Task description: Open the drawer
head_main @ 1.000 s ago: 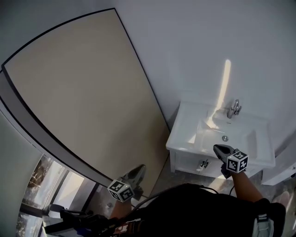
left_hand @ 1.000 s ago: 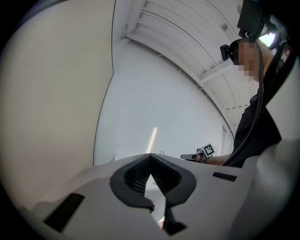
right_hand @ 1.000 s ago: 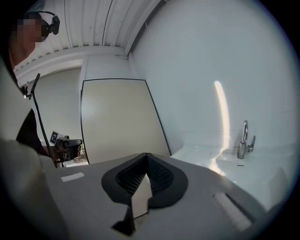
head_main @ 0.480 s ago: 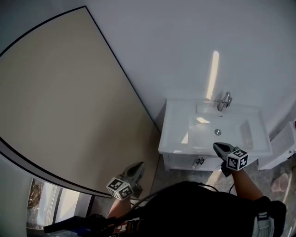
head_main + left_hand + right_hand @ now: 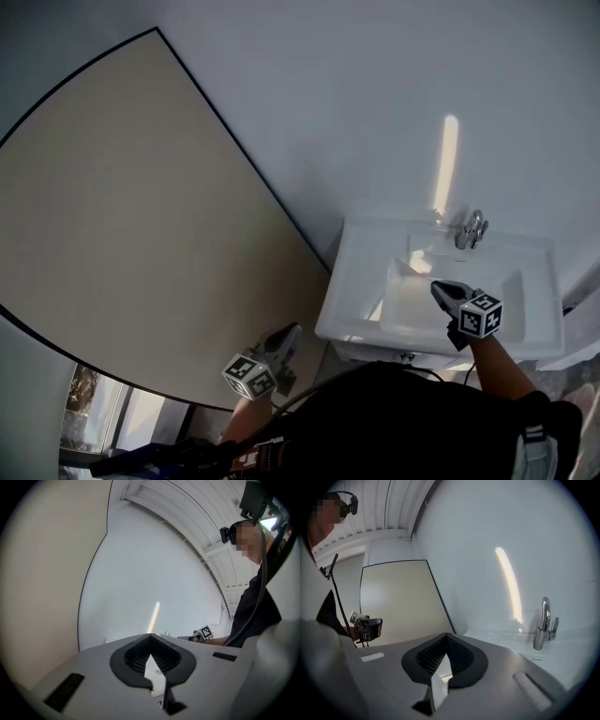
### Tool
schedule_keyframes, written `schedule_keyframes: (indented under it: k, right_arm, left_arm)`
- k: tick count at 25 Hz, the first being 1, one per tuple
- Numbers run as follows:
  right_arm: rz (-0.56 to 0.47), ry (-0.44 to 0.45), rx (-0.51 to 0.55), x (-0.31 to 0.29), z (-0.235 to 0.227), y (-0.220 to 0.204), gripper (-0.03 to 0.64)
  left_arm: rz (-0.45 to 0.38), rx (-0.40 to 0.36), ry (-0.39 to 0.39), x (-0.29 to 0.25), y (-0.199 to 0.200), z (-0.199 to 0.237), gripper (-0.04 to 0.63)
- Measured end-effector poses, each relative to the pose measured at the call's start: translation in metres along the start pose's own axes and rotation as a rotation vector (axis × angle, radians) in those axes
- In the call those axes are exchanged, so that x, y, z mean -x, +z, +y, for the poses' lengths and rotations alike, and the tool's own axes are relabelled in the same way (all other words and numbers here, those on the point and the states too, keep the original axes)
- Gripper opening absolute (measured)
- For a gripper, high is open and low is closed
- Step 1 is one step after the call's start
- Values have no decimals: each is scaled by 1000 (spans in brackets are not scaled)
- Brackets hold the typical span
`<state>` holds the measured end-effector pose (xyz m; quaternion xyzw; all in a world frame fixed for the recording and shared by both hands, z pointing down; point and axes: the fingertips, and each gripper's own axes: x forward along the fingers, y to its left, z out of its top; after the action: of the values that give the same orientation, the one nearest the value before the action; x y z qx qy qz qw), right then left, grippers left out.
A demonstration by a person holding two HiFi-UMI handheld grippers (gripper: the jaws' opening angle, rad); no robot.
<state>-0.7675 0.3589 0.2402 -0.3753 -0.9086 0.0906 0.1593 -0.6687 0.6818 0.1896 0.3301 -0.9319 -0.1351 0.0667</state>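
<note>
A white vanity with a sink point(image 5: 354, 305) stands against the wall, and a chrome faucet point(image 5: 472, 228) point(image 5: 543, 623) rises at its back. Under the basin's front rim only a sliver of the drawer front point(image 5: 405, 356) with its small metal handle shows. My right gripper point(image 5: 437, 286) point(image 5: 446, 634) hovers over the basin, well above the drawer, shut with nothing between its jaws. My left gripper point(image 5: 291, 330) point(image 5: 150, 635) hangs left of the vanity over the floor, also shut and empty.
A large beige panel with a black edge point(image 5: 141, 234) leans along the left wall beside the vanity. A window point(image 5: 94, 417) shows at the lower left. The person's dark torso point(image 5: 403, 422) fills the bottom of the head view.
Both grippers have moved forward toward the vanity. The right one now sits over the basin instead of at the drawer front, which has slid mostly under the rim in the head view.
</note>
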Motion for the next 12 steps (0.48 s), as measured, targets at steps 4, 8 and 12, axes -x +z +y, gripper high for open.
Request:
schedule_keyframes:
  k: [4, 8, 12]
  right_arm:
    - [6, 56, 19, -21, -34, 17, 2]
    - [18, 68, -8, -33, -67, 15, 2]
    - [21, 57, -40, -32, -85, 3, 2]
  left_arm:
    - [11, -6, 13, -43, 6, -13, -9]
    - [45, 6, 39, -72, -3, -10, -9]
    - [87, 9, 16, -101, -11, -4, -9]
